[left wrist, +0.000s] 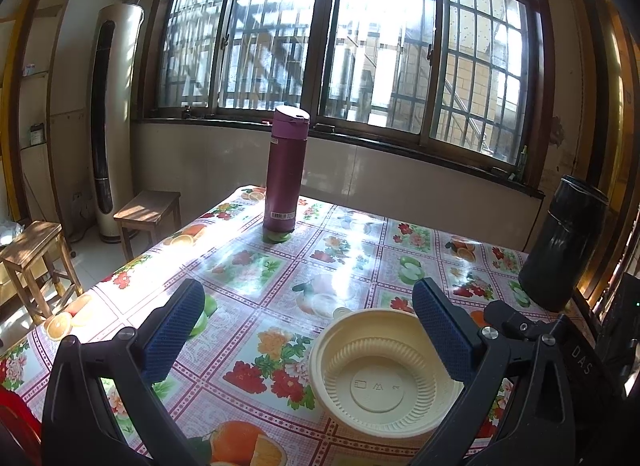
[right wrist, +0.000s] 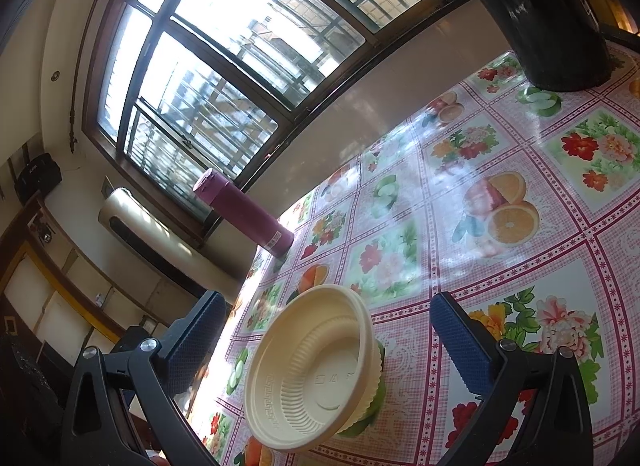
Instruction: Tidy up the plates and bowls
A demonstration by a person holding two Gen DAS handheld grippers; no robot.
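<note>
**Both claws wide, one cream stack between them**

Nearest the lens, the left gripper (left wrist: pixel 308 330) shows its blue ribbed pads (left wrist: pixel 176 330) spread wide apart, holding nothing. Its right-hand pad sits over the far right rim of the cream-coloured ribbed disposable plate with a bowl nested in it (left wrist: pixel 380 374), though whether it touches that rim I cannot tell. The stack lies low and to the right of this claw's centre line, so the left gripper is offset from it.

Over to the right gripper (right wrist: pixel 328 330): jaws also apart, empty, and here the same cream stack (right wrist: pixel 316 366) sits almost squarely in the gap, a touch nearer the left-hand pad. It's round, so no long axis to line up on; the thin raised rim is the only thing to pinch. By my reading the right claw has the better line and would need to come forward and down onto the rim.

The stack rests on the glossy fruit-and-flower tablecloth (left wrist: pixel 248 266), close to the near edge in the left wrist view. The tall magenta flask (left wrist: pixel 285 169) stands well apart near the far edge, and the black cylindrical flask (left wrist: pixel 560 246) stands toward the right edge, beside neither claw's path.
</note>
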